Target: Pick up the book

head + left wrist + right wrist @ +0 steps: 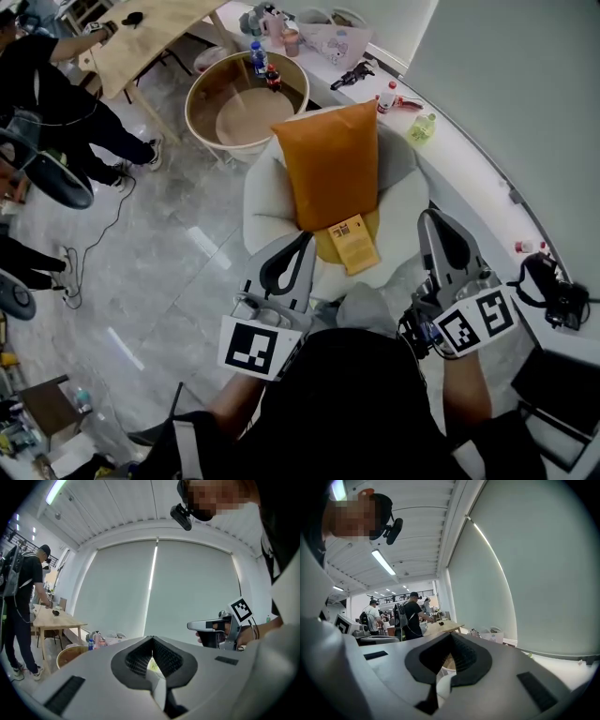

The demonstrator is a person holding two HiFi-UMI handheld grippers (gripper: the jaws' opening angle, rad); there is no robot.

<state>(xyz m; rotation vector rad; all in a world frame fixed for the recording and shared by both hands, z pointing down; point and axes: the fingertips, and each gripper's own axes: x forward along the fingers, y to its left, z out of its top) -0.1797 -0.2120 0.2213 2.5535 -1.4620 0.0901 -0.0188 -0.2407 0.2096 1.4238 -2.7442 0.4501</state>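
A thin yellow book (352, 243) lies on the seat of a white armchair (259, 201), just in front of an upright orange cushion (330, 163). My left gripper (306, 237) hovers to the book's left, jaws shut and empty. My right gripper (428, 217) hovers to its right, also shut with nothing held. In the left gripper view the shut left gripper (152, 639) points at a grey blind, and the right gripper's body (213, 626) shows to the right. In the right gripper view the shut right gripper (451, 636) fills the lower frame; the book is hidden in both gripper views.
A round tub-like table (246, 100) with bottles stands behind the armchair. A long white ledge (466, 150) with bottles and tools runs along the right. A wooden table (141, 37) and people (56, 89) are at the upper left. A camera (553, 291) sits at far right.
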